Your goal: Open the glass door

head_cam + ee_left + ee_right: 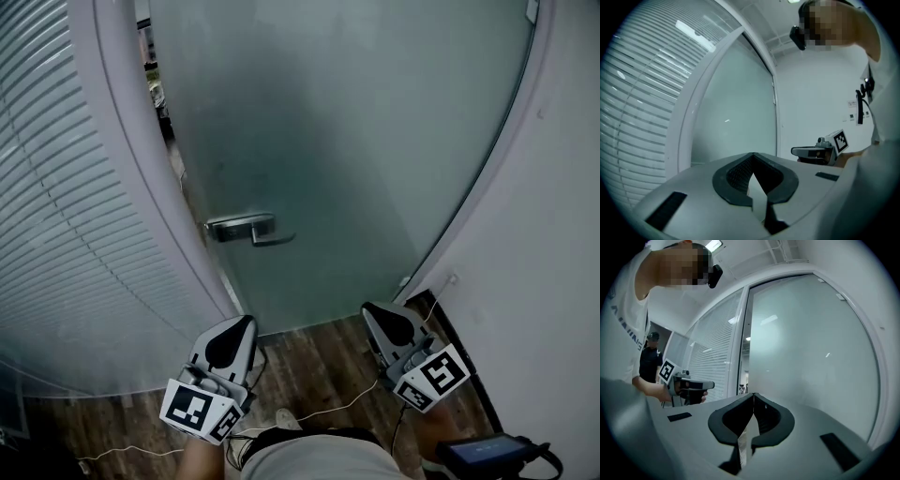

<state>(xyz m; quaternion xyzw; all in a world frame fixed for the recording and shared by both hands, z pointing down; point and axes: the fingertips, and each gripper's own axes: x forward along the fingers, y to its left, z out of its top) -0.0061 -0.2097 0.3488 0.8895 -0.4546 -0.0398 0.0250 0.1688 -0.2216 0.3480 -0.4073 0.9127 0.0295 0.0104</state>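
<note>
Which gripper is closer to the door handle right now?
Left. In the head view the left gripper sits almost straight below the door handle; the right gripper is off to its lower right, farther away.

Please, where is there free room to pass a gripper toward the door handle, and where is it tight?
Free air lies between the left gripper, the right gripper and the glass door, up to the handle. It is tight at the narrow gap beside the white frame.
</note>
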